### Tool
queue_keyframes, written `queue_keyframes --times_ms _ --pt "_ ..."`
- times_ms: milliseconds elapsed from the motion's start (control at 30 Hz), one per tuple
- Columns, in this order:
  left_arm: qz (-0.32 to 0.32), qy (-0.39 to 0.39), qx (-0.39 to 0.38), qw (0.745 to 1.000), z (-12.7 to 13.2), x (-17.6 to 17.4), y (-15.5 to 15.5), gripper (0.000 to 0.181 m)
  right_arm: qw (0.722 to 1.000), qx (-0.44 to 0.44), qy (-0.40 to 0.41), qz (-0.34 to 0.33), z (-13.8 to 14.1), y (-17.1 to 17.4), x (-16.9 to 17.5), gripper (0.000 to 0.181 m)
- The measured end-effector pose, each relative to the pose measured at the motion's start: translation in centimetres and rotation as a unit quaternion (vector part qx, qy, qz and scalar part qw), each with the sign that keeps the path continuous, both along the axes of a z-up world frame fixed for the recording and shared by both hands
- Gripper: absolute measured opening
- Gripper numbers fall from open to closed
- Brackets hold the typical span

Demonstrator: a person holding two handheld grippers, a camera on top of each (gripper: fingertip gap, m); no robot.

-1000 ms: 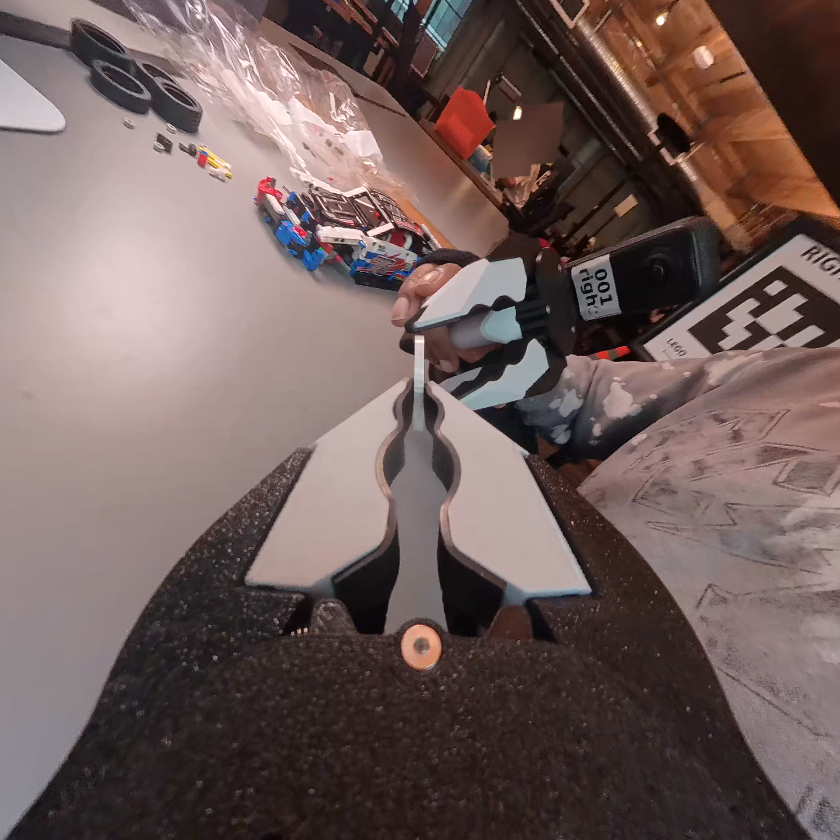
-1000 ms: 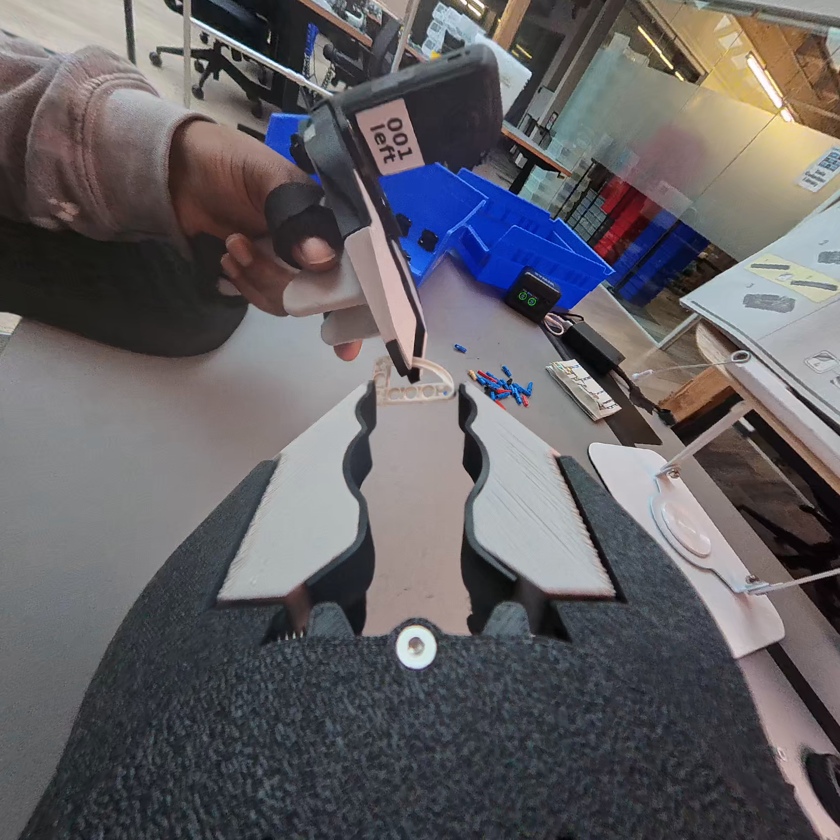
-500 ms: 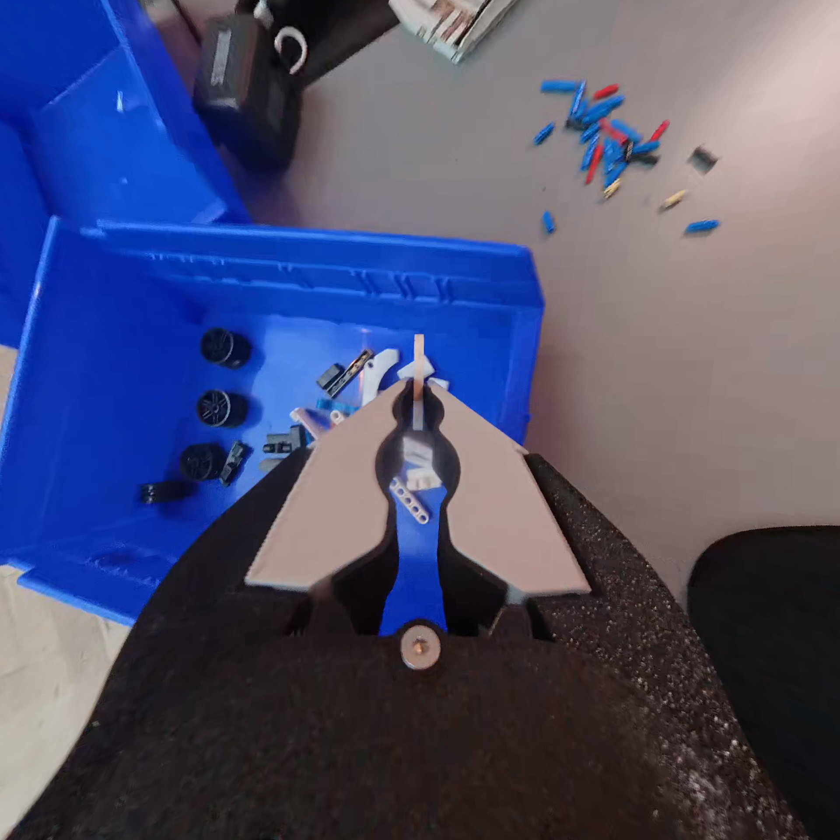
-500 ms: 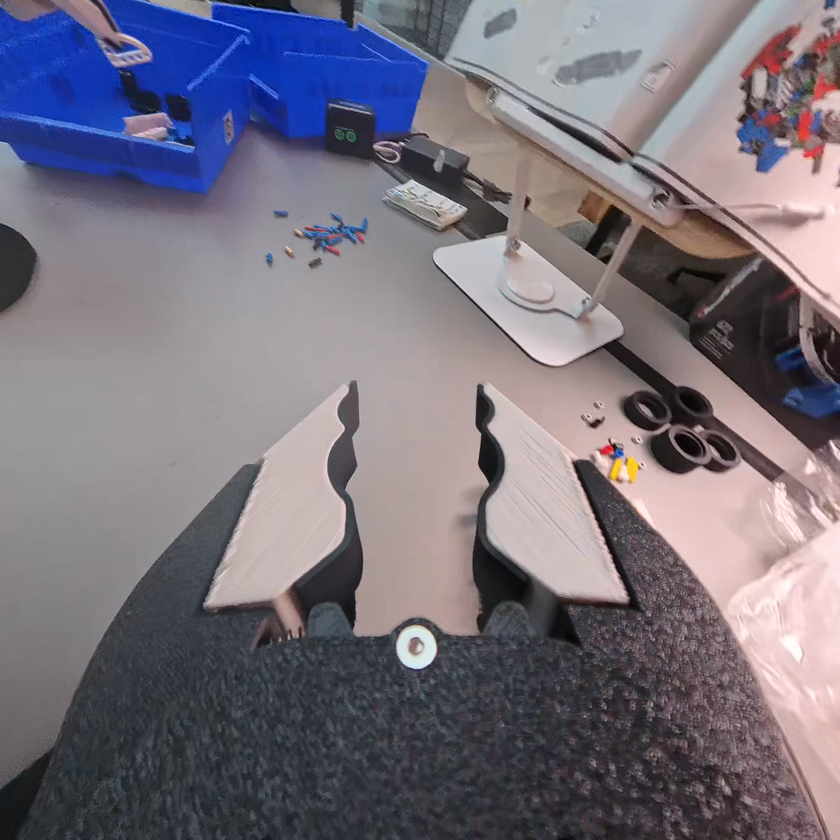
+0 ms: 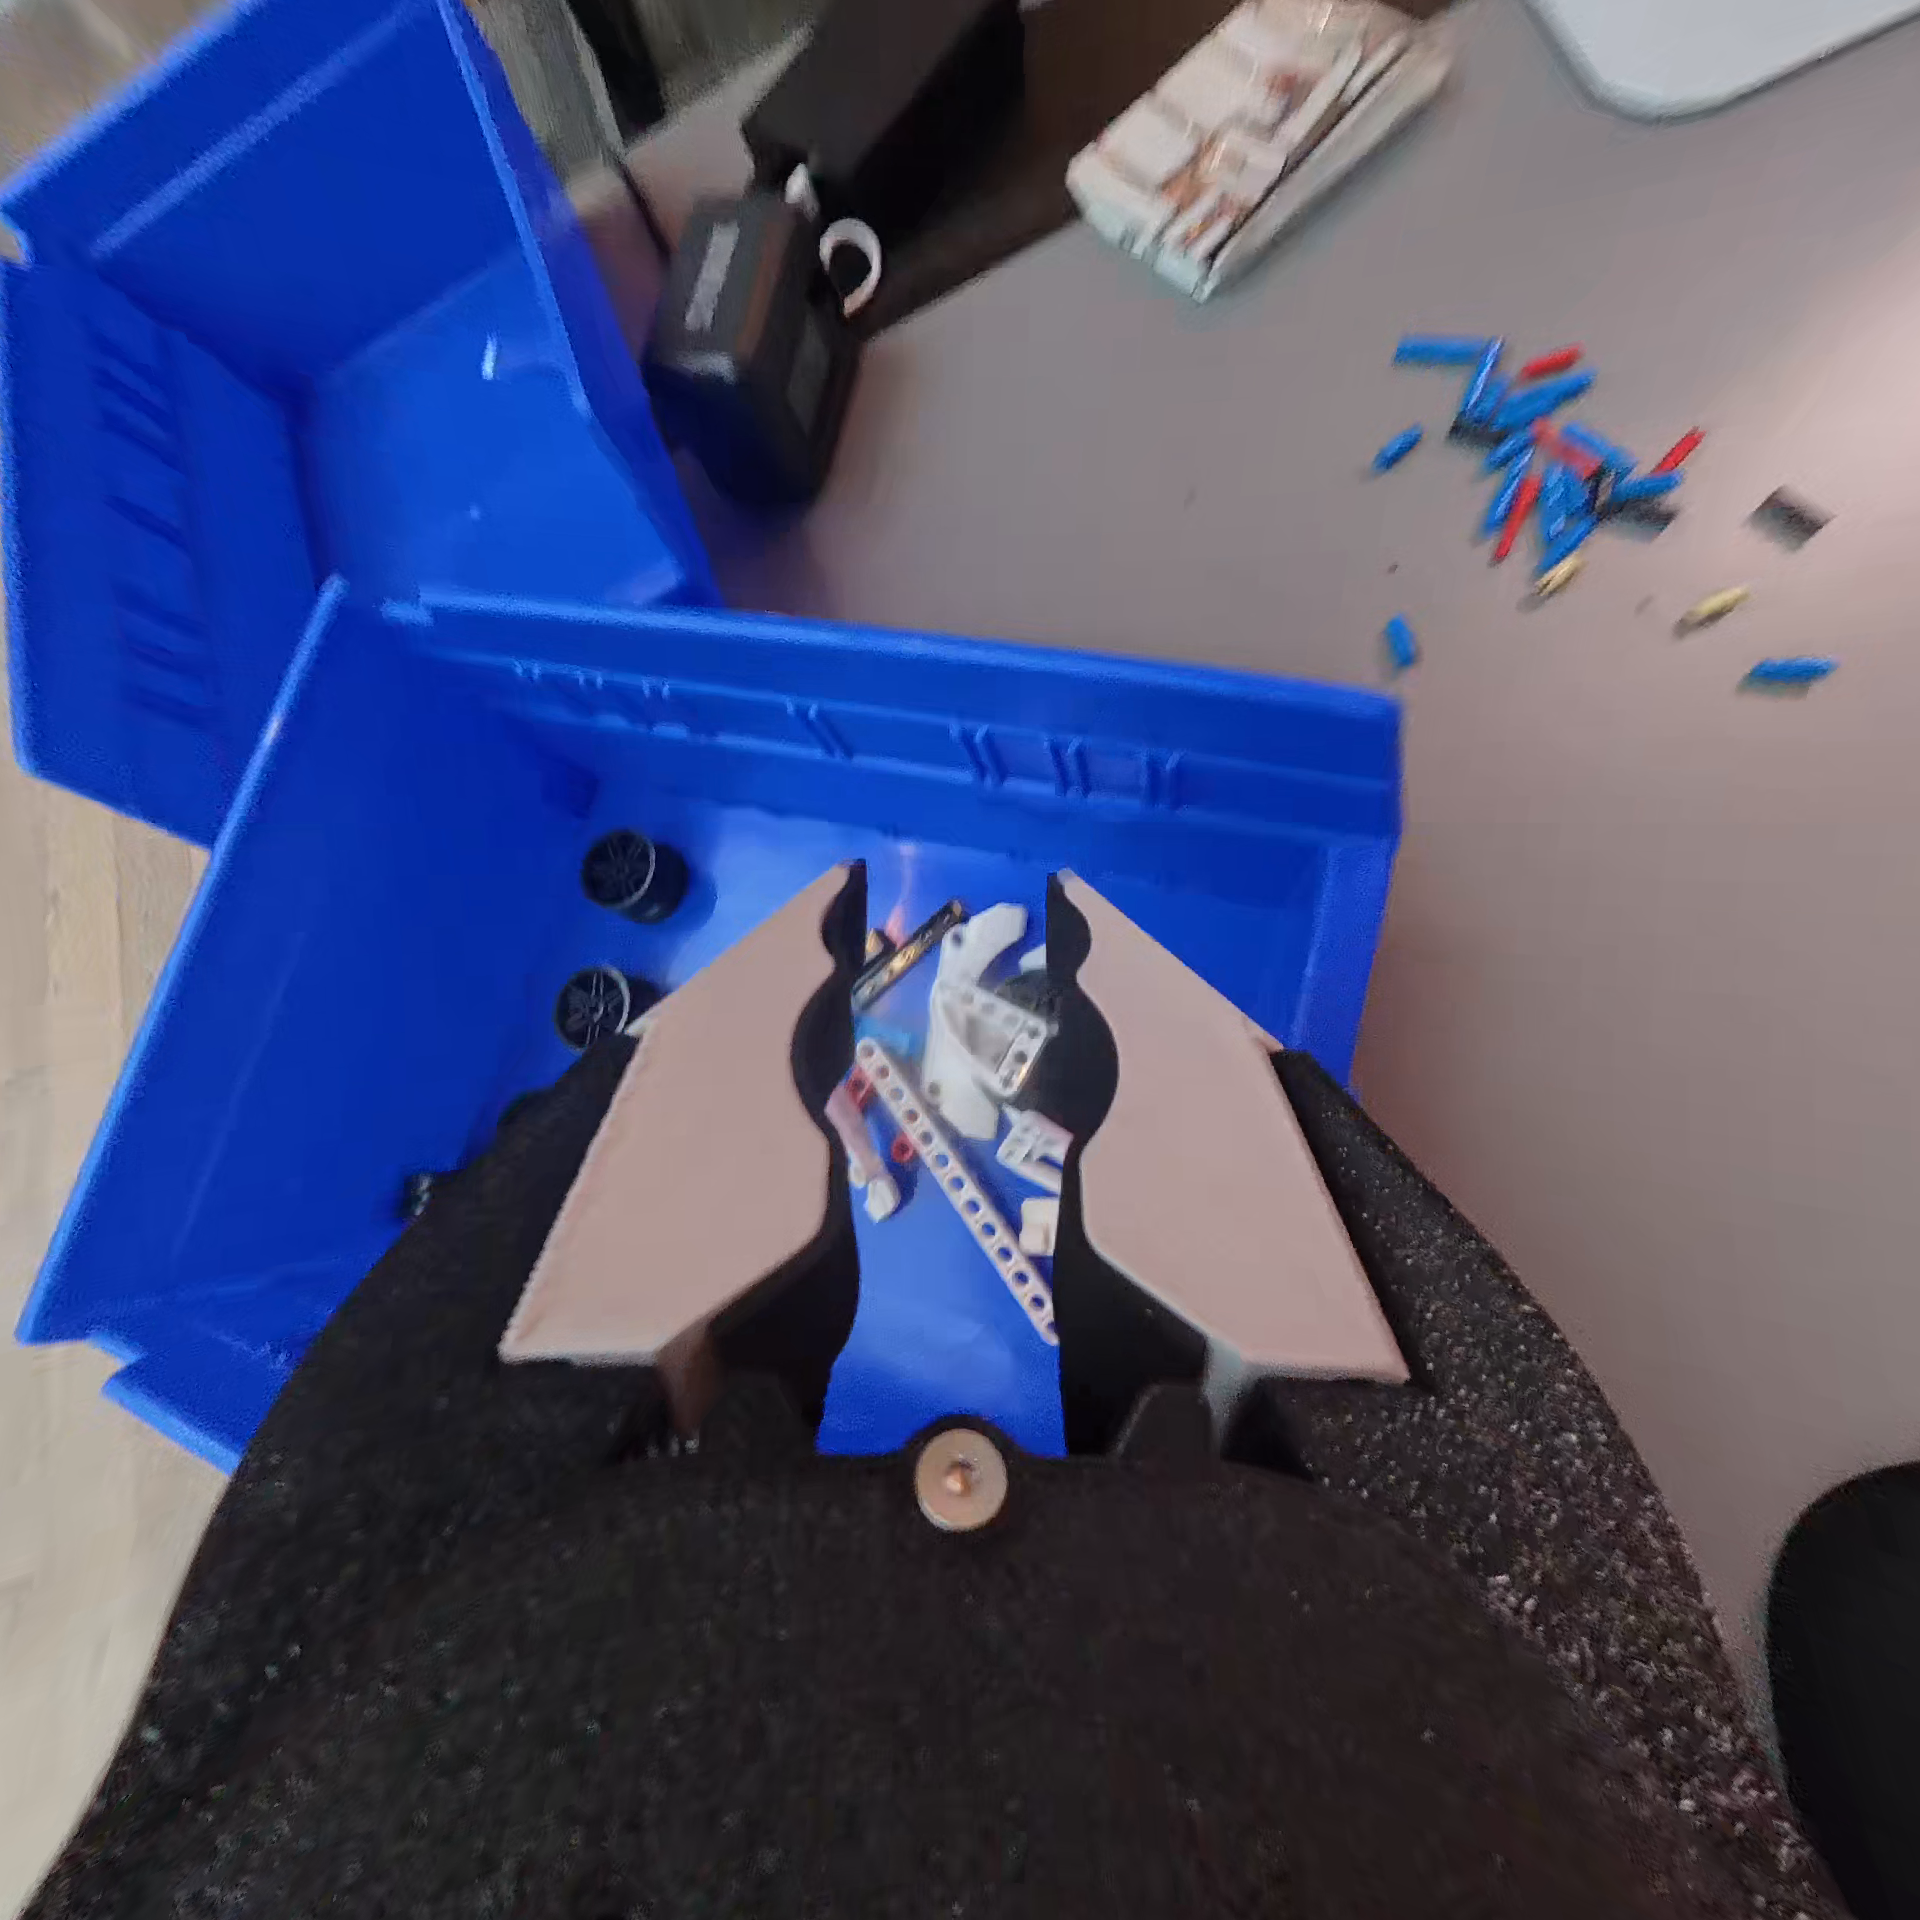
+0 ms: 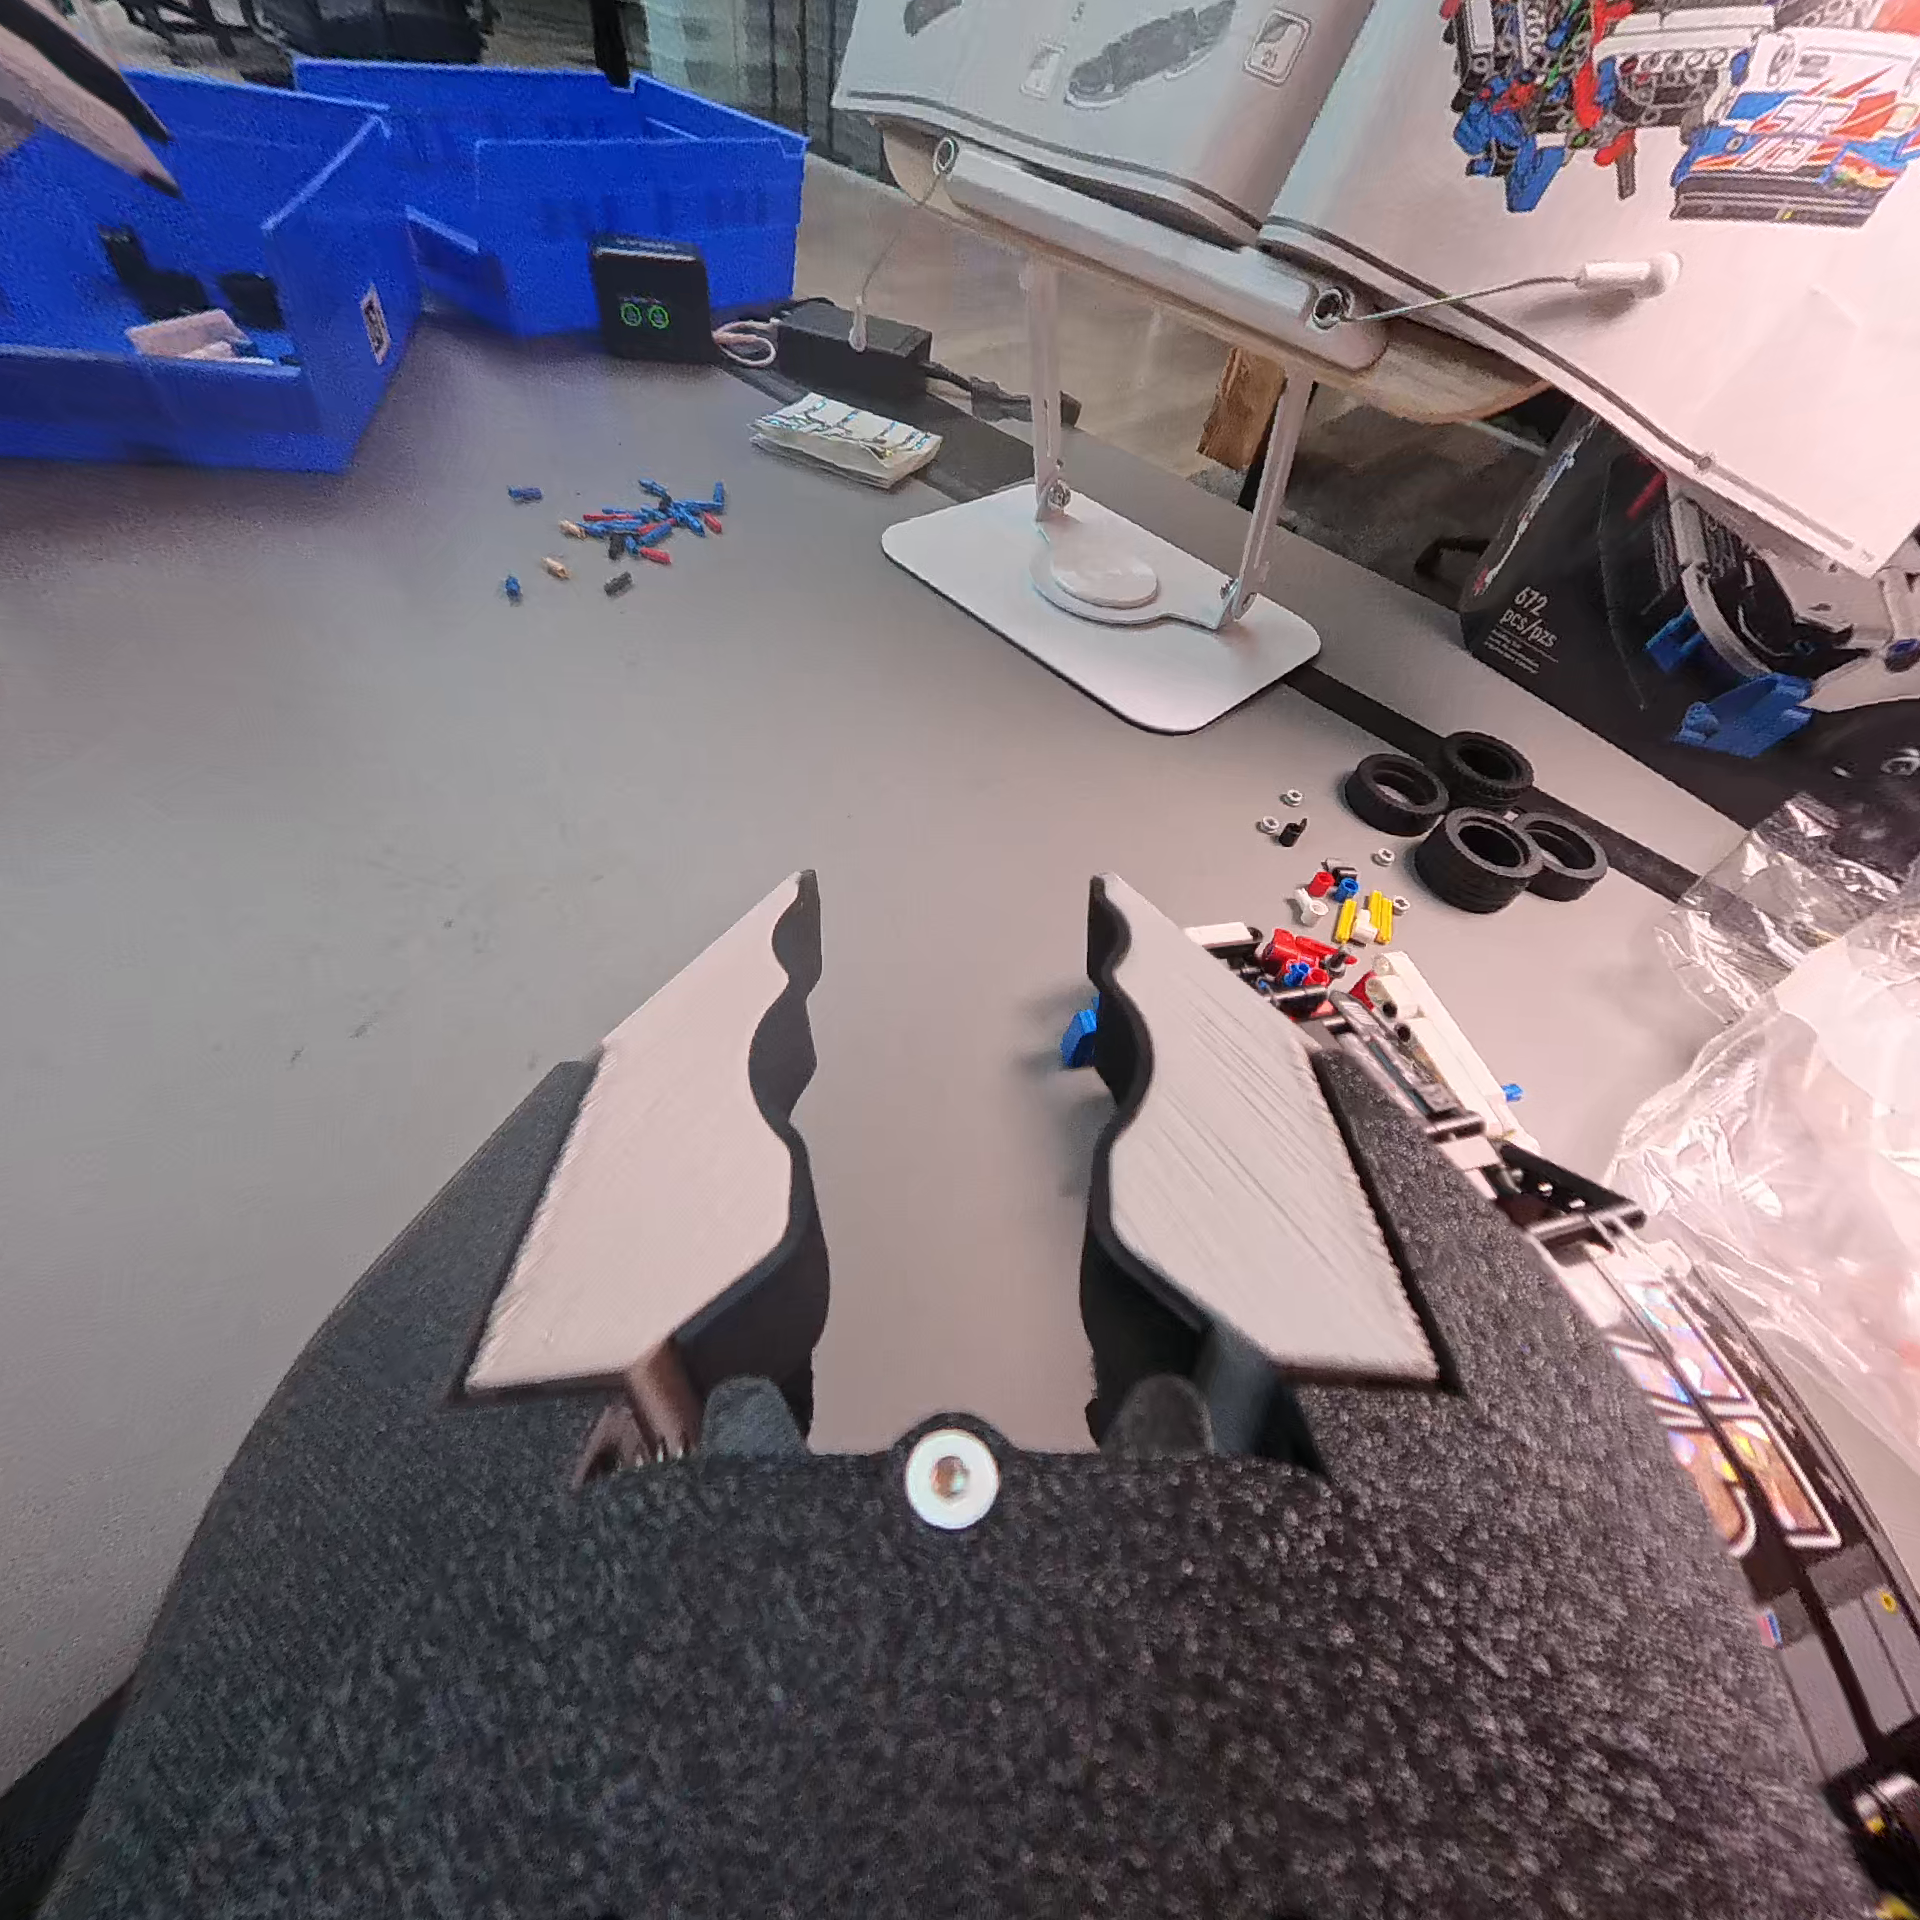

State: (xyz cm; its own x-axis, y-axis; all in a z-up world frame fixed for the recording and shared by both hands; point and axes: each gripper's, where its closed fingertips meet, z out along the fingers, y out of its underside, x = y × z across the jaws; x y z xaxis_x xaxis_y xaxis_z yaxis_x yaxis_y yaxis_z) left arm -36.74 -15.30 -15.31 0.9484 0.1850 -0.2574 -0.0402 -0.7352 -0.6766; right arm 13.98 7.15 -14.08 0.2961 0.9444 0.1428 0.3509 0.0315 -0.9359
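The left gripper (image 5: 956, 883) is held over a blue bin (image 5: 935, 675), its jaws apart with nothing between them. Below and between the jaws, loose pieces are seen on the bin floor: a white beam (image 5: 961, 1174) with a row of holes, a white panel (image 5: 977, 1023) and a few small bits. Two black wheels (image 5: 634, 878) lie in the bin to the left of the gripper. A second bin (image 5: 312, 312) stands beyond, and a scatter of blue and red pins (image 5: 1538, 457) lies on the grey table (image 5: 1610, 987) ahead to the right.

The right gripper (image 6: 951, 883) is held above bare table, jaws apart and empty. A partly built model (image 6: 1382, 1029) lies just beside its right finger, partly hidden by it. Four black tyres (image 6: 1475, 821) and small coloured pieces (image 6: 1340, 909) lie ahead to the right, and a white stand (image 6: 1101, 613) farther ahead. The pins and the bins are seen far ahead to the left.
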Motion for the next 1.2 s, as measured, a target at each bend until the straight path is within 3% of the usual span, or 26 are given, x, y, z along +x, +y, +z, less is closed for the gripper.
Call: queue_keyframes --times_ms 33,200,433,600,700,800,867,1000,1100,1133,1200 --pt "-0.017 -0.005 0.042 0.999 1.4 1.0 0.8 0.037 1.0 0.004 0.0 0.002 0.2 0.1 -0.4 0.051" --pt "-0.127 -0.081 0.253 0.956 8.7 8.6 4.7 0.043 0.999 0.036 0.02 -0.012 2.8 1.6 -3.5 0.046" --pt "-0.172 -0.202 0.375 0.888 11.7 14.4 12.2 0.044 0.985 0.037 0.157 -0.057 10.7 7.5 -11.7 0.043" --pt "-0.137 -0.299 0.441 0.835 12.0 15.1 18.3 0.043 0.969 0.148 0.142 -0.137 14.3 12.4 -21.1 0.085" --pt "-0.12 -0.296 0.444 0.837 11.7 15.2 20.9 0.044 0.958 0.211 0.082 -0.175 14.0 15.1 -26.9 0.102" --pt "-0.107 -0.262 0.462 0.841 11.7 14.9 21.5 0.045 0.939 0.257 0.033 -0.226 13.0 18.0 -29.5 0.101" --pt "-0.111 -0.238 0.456 0.85 11.1 15.0 21.5 0.045 0.931 0.27 0.04 -0.241 13.2 18.6 -29.5 0.092" --pt "-0.112 -0.207 0.44 0.866 10.0 14.3 21.3 0.045 0.926 0.258 0.096 -0.259 14.7 19.3 -26.9 0.029" --pt "-0.113 -0.222 0.436 0.865 9.7 14.2 21.7 0.045 0.935 0.229 0.108 -0.249 14.9 19.8 -25.3 0.002" --pt "-0.113 -0.222 0.433 0.866 9.5 14.4 21.9 0.045 0.937 0.217 0.11 -0.252 14.9 20.0 -24.9 0.0" --pt "-0.116 -0.218 0.43 0.868 9.4 14.9 22.5 0.045 0.946 0.203 0.101 -0.23 14.7 19.7 -25.1 0.025"
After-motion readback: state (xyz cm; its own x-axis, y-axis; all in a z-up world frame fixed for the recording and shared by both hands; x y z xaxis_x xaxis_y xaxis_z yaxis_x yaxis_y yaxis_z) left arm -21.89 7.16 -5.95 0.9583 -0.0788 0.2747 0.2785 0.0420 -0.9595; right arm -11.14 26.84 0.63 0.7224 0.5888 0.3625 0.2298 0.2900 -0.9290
